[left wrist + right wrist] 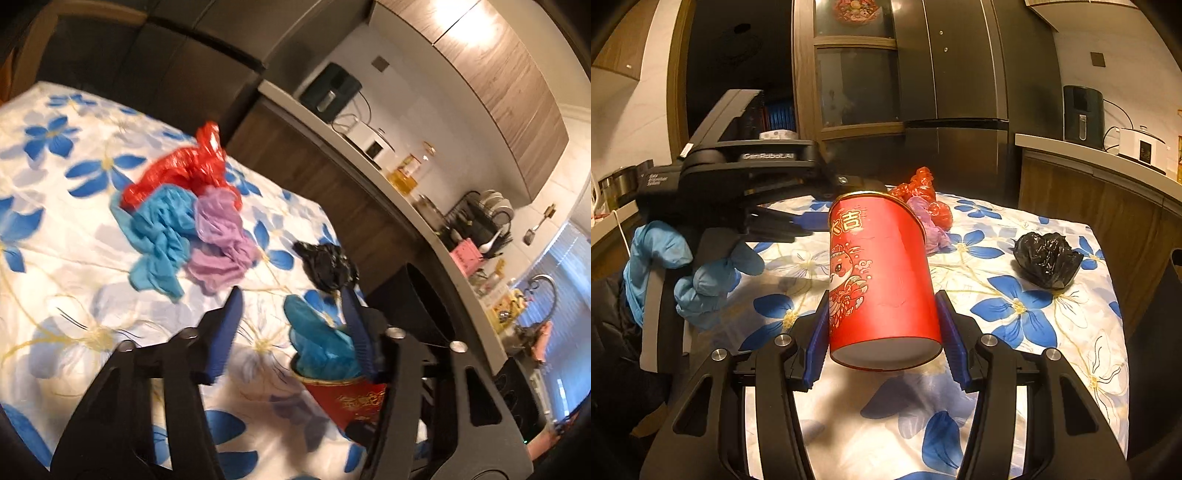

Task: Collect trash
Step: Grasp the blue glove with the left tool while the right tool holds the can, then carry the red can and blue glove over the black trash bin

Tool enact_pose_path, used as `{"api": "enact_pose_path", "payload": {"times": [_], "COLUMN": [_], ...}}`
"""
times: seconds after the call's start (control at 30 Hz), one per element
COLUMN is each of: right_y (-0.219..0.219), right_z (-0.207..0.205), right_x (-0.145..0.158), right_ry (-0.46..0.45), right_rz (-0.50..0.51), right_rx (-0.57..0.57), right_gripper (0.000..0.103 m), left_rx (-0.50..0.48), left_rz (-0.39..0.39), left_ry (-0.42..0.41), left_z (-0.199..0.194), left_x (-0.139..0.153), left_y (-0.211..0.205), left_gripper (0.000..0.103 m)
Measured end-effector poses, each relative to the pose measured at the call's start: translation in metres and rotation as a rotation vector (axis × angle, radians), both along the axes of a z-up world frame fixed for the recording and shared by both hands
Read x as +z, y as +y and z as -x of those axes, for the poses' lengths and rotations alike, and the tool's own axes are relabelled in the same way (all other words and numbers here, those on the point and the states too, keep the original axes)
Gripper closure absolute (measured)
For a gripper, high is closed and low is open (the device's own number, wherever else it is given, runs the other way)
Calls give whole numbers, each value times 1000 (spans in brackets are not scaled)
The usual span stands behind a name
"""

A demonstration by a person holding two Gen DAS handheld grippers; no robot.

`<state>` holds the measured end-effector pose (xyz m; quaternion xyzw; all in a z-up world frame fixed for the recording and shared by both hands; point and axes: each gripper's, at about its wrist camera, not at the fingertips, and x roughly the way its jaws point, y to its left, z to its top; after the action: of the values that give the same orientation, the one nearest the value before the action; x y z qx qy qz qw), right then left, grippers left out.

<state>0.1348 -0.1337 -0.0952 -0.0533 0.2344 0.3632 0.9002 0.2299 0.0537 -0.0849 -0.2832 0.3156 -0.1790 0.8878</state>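
Right jaws clamping red can (882, 284), left jaws empty, black bag (1047, 264) nearby

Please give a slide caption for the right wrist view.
Right gripper holds red canister above floral tablecloth.

Bare tablecloth (1015, 306) between canister (882, 280) and black bag (1047, 264) — passable

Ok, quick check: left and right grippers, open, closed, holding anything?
Left gripper: open, nothing between its fingers.
Right gripper: closed on the red canister, held tilted above the table.
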Motion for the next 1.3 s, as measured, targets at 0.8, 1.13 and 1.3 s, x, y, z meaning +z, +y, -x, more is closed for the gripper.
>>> {"api": "enact_pose_path", "payload": {"times": [0.8,1.13,1.3], "right_y": [-68,-131,-166], "right_z": [2,7,12], "right_x": [16,34,41], "right_ry": [-44,-103,-129], "right_rz": [-44,-81,-105], "right_rx": [-197,-364,-467], "right_gripper": [50,50,50], "left_rx": [186,97,9], "left_rz": [-183,-252,-261], "left_ry": [-83,-168,-218], "left_z": [23,13,3], "left_x": [39,80,100], "left_y": [17,-46,-96], "left_gripper": [103,103,103]}}
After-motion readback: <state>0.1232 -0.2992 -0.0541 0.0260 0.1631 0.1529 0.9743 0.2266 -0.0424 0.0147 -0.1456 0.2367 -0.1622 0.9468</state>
